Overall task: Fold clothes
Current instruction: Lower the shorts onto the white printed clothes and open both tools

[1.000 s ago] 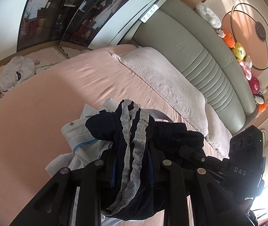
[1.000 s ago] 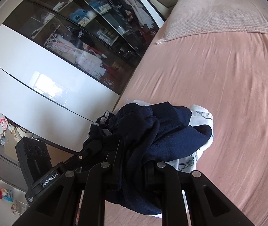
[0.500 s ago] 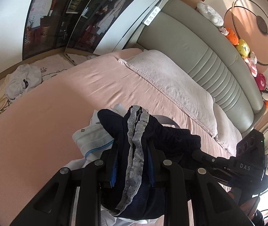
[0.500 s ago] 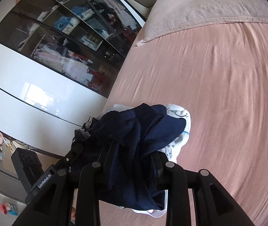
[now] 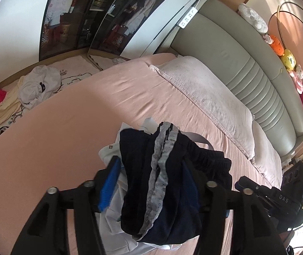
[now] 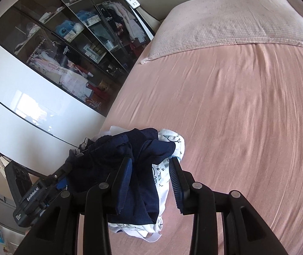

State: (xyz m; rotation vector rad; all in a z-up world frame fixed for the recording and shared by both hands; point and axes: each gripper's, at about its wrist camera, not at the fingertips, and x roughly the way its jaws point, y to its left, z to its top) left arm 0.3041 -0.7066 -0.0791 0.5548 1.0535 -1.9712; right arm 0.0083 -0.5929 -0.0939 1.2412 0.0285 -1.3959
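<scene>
Lying bunched on the pink bed (image 5: 66,140), the navy shorts (image 5: 168,182) with grey side stripes sit on top of a white printed garment (image 6: 164,182). The left gripper (image 5: 151,182) is spread wide, its blue-padded fingers (image 5: 109,184) standing on either side of the heap; the shorts fill the gap between them, and the right-hand finger is mostly hidden behind dark cloth, so whether it touches the fabric cannot be told. From the right wrist view, the right gripper (image 6: 149,182) is likewise released, one finger at the folded navy edge, the other just beside the white garment, clear of the shorts. Each gripper shows at the edge of the other's view, both at the same pile. A checked pillow (image 6: 232,21) lies at the head of the bed, well apart, and loose clothes (image 5: 34,87) lie on the floor beyond the bed's far side.
</scene>
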